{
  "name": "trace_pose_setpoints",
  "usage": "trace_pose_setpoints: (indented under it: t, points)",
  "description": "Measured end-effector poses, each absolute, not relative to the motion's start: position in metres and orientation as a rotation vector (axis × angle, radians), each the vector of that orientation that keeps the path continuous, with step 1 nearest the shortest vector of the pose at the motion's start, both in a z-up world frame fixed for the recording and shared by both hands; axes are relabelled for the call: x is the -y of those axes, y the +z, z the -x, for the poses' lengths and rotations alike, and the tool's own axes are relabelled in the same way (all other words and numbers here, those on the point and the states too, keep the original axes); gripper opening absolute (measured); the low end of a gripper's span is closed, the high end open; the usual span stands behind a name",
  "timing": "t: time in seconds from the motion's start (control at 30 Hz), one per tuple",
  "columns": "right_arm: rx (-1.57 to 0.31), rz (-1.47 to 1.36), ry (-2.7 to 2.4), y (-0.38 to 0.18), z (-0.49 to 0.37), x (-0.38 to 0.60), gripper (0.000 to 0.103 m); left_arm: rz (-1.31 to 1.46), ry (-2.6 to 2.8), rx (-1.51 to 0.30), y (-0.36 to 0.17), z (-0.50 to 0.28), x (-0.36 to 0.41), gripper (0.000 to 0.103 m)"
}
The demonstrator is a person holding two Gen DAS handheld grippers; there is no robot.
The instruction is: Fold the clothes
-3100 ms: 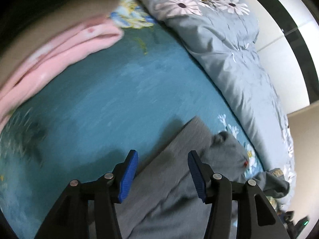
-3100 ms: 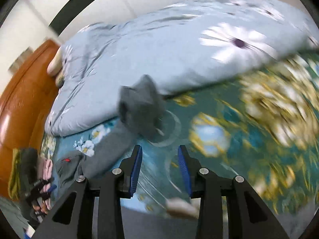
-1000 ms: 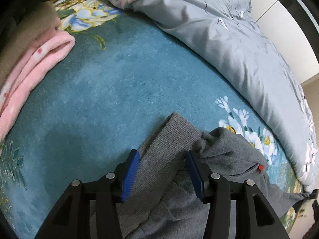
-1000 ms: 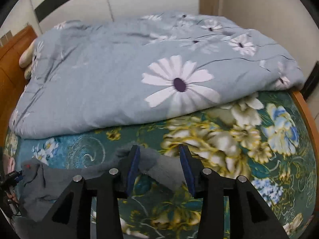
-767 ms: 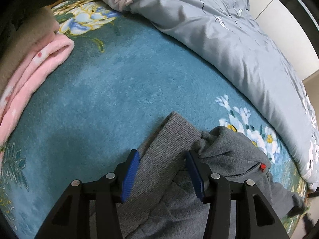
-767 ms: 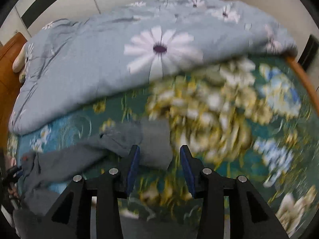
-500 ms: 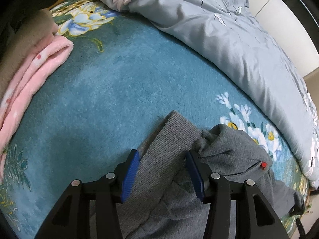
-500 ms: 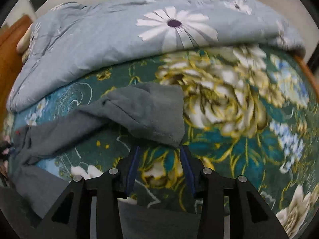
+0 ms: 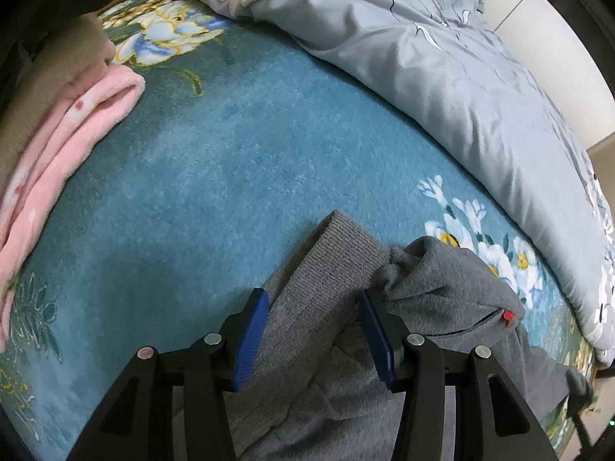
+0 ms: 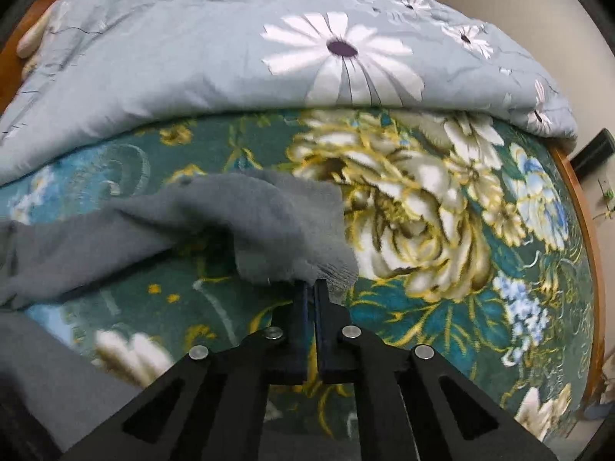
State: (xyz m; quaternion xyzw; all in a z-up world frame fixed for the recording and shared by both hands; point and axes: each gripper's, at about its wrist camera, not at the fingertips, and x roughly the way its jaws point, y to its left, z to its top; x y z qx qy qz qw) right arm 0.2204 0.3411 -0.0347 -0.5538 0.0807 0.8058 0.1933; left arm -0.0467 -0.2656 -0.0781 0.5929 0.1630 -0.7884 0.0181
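Observation:
A grey garment (image 9: 434,292) lies crumpled on the teal floral blanket (image 9: 215,161). Its ribbed waistband (image 9: 334,261) lies between the blue pads of my left gripper (image 9: 313,309), which is open over it. In the right wrist view my right gripper (image 10: 312,284) is shut on the end of the garment's grey leg (image 10: 269,226), which trails off to the left across the blanket (image 10: 453,307). A small red tag (image 9: 508,314) shows on the garment.
A grey-blue daisy duvet (image 9: 442,61) is bunched along the far side, also in the right wrist view (image 10: 215,42). Folded pink (image 9: 57,146) and beige (image 9: 50,77) clothes are stacked at the left. The bed's wooden edge (image 10: 584,223) is at the right.
My right gripper moved down to the grey leg end and closed on it. My left gripper stayed open over the waistband, nearly still.

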Motion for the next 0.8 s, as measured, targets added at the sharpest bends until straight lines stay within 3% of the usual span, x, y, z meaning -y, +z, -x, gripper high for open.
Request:
trace_pose_setpoints:
  t: [0.1, 0.27, 0.33, 0.47, 0.5, 0.57, 0.6, 0.8]
  points:
    - [-0.264, 1.570, 2.369, 0.011, -0.235, -0.331, 0.000, -1.853, -2.458, -0.501, -0.075, 0.049, 0.268, 0.053]
    - [-0.479, 1.560, 2.511, 0.071, -0.240, -0.345, 0.000, -1.855, -2.456, -0.496, -0.075, 0.054, 0.268, 0.053]
    - [-0.391, 1.582, 2.458, 0.061, -0.225, -0.357, 0.000, -1.849, -2.454, -0.508, -0.075, 0.054, 0.269, 0.053]
    - [-0.414, 1.656, 2.430, 0.022, -0.219, -0.355, 0.004, -1.842, -2.463, -0.544, -0.072, 0.053, 0.274, 0.053]
    - [-0.407, 1.661, 2.428, 0.012, -0.222, -0.350, 0.007, -1.843, -2.467, -0.549, -0.071, 0.053, 0.275, 0.053]
    - [-0.408, 1.666, 2.451, -0.002, -0.230, -0.338, 0.046, -1.842, -2.471, -0.550, -0.070, 0.053, 0.276, 0.053]
    - [-0.396, 1.666, 2.474, -0.007, -0.236, -0.331, 0.053, -1.840, -2.471, -0.548, -0.070, 0.054, 0.276, 0.053]
    - [-0.193, 1.725, 2.406, -0.054, -0.243, -0.298, 0.056, -1.828, -2.471, -0.537, -0.067, 0.058, 0.276, 0.054]
